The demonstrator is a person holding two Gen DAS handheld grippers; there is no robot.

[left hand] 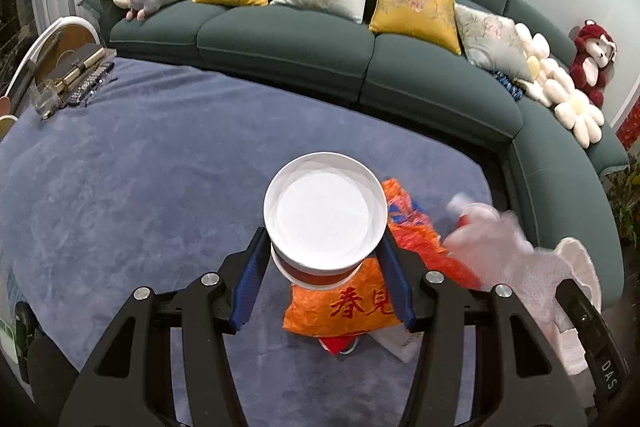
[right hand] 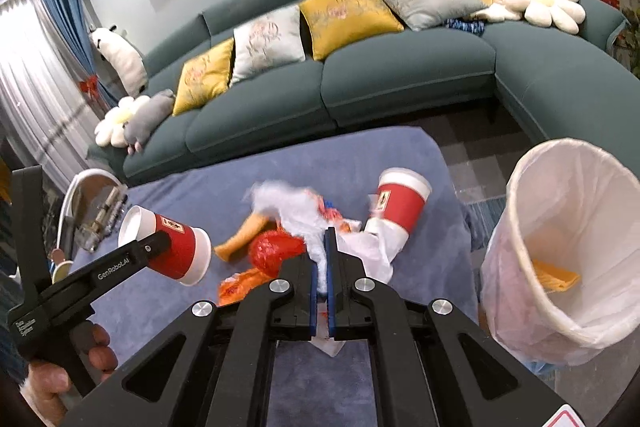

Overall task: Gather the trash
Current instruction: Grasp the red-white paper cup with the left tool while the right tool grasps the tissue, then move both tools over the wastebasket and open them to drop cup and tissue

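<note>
My left gripper (left hand: 324,255) is shut on a red paper cup (left hand: 325,215) with a white inside, held above the blue cloth; it also shows in the right wrist view (right hand: 168,247). My right gripper (right hand: 327,239) is shut on a crumpled white plastic wrapper (right hand: 296,211), lifted off the trash pile. In the pile lie a second red cup (right hand: 402,203), a red net bag (right hand: 274,251) and orange wrappers (left hand: 344,307). A bin with a white liner (right hand: 560,239) stands at the right, with an orange scrap inside.
The table wears a blue cloth (left hand: 140,167). A white-rimmed tray with glassware (left hand: 64,67) sits at its far left. A dark green sofa (left hand: 288,39) with cushions and plush toys curves behind the table.
</note>
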